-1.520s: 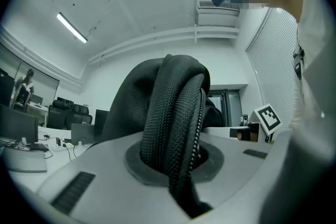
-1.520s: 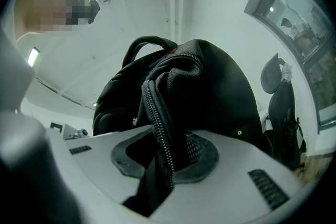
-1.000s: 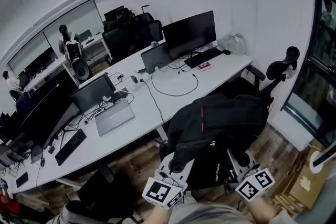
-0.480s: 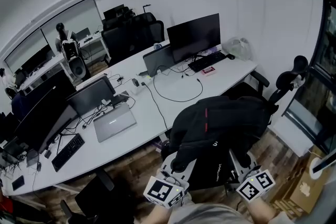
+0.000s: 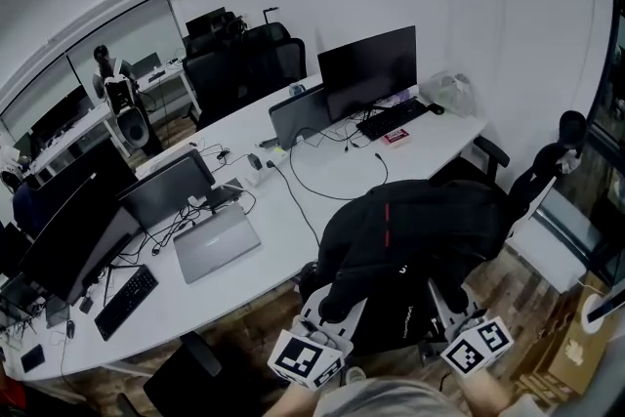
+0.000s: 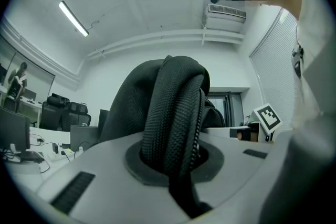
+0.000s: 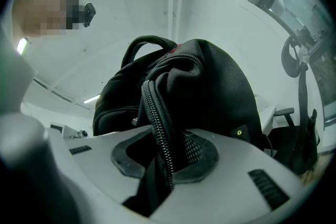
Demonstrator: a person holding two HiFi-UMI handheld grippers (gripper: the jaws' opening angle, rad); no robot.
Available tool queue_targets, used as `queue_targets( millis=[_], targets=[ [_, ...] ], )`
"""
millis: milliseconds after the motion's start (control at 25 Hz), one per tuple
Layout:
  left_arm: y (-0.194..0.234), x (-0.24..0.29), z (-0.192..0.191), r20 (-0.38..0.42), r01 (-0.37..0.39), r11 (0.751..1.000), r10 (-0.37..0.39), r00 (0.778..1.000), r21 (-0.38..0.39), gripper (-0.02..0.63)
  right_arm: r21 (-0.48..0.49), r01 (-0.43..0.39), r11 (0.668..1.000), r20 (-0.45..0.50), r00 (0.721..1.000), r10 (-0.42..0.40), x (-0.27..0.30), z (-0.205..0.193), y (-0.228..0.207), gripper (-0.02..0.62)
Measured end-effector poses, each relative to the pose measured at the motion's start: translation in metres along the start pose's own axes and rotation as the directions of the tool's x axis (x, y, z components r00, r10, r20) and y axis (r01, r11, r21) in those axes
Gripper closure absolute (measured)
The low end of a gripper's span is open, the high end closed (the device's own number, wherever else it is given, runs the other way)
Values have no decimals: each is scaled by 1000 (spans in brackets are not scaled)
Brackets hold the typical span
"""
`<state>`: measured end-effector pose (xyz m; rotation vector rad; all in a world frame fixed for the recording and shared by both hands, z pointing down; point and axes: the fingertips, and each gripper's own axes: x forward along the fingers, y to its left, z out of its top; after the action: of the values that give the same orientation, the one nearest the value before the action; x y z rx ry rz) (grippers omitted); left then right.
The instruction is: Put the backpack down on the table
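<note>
While we hold the backpack (image 5: 410,244) up in front of us, both grippers have it from below. Our left gripper (image 5: 327,310) has its jaws nearly together, clamped on a thick black strap (image 6: 173,113) that rises between the pads. Our right gripper (image 5: 441,296) has its jaws further apart, and they squeeze a bunched fold of fabric with a zip (image 7: 157,134) and some mesh in it. The backpack is black with a thin red stripe. It hangs clear of the table (image 5: 430,144), on our side of the near edge and above the wooden floor (image 5: 264,317), so it is not yet set down. On the white table beyond it we see a monitor (image 5: 366,71), a keyboard (image 5: 395,119), a looped cable (image 5: 337,197) and, further left, a laptop (image 5: 217,244). An office chair (image 5: 547,181) stands to the right of the backpack.
</note>
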<state>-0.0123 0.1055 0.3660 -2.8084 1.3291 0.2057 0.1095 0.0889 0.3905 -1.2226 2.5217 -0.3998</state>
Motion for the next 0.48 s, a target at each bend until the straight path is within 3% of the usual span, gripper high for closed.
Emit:
queue_targets(
  millis=[480],
  targets=[
    [68,7,-1,6,-1,1000,1,1000,-17,572,-2,6,1000,-10,1000,-6,65,-14,5,506]
  ],
)
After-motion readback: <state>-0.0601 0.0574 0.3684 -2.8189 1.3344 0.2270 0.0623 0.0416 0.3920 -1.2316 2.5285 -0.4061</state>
